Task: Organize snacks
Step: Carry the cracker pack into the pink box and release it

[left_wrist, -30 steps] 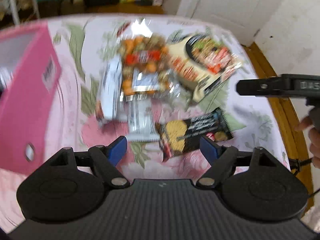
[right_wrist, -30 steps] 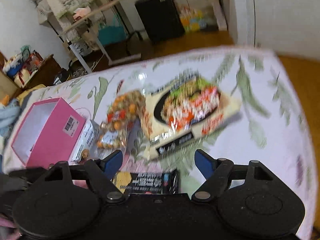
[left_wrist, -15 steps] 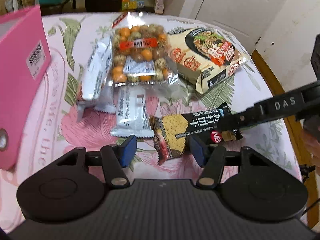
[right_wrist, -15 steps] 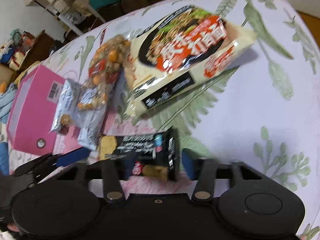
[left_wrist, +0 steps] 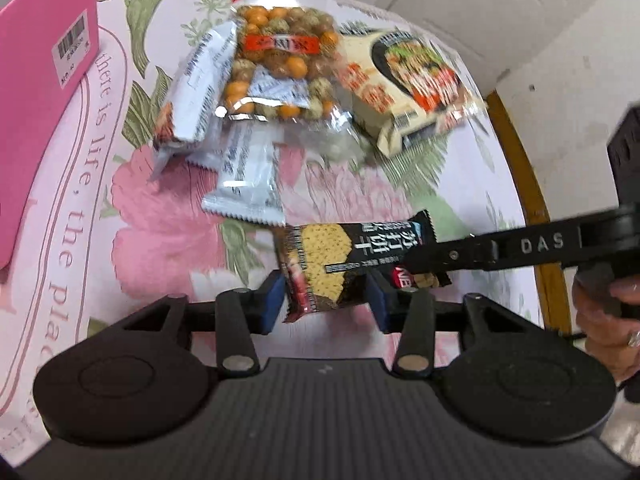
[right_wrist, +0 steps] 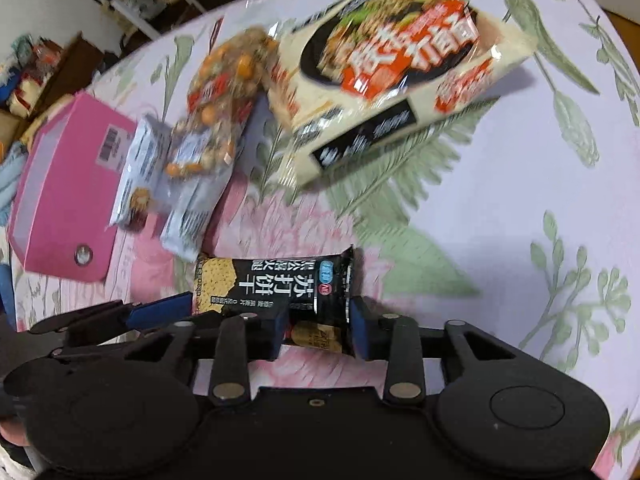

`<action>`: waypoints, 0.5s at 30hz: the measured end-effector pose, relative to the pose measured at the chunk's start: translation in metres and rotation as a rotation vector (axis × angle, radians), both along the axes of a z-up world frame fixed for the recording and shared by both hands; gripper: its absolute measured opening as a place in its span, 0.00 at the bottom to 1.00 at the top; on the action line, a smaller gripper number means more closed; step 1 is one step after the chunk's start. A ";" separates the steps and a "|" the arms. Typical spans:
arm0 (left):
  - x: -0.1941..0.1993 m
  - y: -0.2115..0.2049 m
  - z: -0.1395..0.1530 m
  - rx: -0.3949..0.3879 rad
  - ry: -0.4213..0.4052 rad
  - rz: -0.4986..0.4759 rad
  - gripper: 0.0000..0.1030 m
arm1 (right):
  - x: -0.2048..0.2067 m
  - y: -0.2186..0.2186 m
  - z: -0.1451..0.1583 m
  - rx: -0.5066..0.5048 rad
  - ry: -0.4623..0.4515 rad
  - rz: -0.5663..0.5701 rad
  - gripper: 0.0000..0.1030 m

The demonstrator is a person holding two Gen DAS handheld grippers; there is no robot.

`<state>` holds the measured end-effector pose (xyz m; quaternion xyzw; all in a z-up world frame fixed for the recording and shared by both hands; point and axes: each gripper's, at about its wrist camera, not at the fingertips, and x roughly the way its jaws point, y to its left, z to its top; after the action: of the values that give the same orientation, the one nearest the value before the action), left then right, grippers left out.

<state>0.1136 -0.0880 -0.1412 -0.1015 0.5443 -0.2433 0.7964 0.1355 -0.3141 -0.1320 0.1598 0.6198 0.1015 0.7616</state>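
Note:
A black cracker packet [left_wrist: 352, 256] [right_wrist: 276, 284] is held up over the floral tablecloth. My left gripper [left_wrist: 326, 300] is closed around its left end, the blue pads touching both sides. My right gripper [right_wrist: 318, 330] is shut on its right end and shows from the side in the left wrist view [left_wrist: 480, 252]. A pink box [left_wrist: 40, 92] [right_wrist: 64, 196] stands at the left.
On the table lie a clear bag of coloured nuts [left_wrist: 280, 64] [right_wrist: 218, 92], white wrapped bars [left_wrist: 248, 172] [right_wrist: 140, 172], and a large noodle pack [left_wrist: 408, 92] [right_wrist: 396, 68]. The table's wooden edge [left_wrist: 532, 200] runs along the right. Furniture stands beyond the far edge.
Both grippers have closed in on the black cracker packet from opposite ends. The packet has come up off the cloth between them.

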 end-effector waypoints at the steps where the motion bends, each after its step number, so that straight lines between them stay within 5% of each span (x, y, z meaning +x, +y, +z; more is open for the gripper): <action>1: -0.003 0.000 0.001 0.009 0.002 0.000 0.45 | -0.001 0.006 0.001 -0.003 0.010 0.011 0.47; 9: -0.031 0.017 0.016 0.042 -0.026 -0.004 0.45 | -0.015 0.041 0.021 -0.048 0.012 0.101 0.54; 15: -0.039 0.044 0.041 -0.016 -0.048 0.018 0.45 | -0.033 0.063 0.038 -0.051 0.014 0.151 0.54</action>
<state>0.0751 -0.0444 -0.1002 -0.1069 0.5222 -0.2429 0.8105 0.1029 -0.2513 -0.0942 0.0938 0.6378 0.1418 0.7512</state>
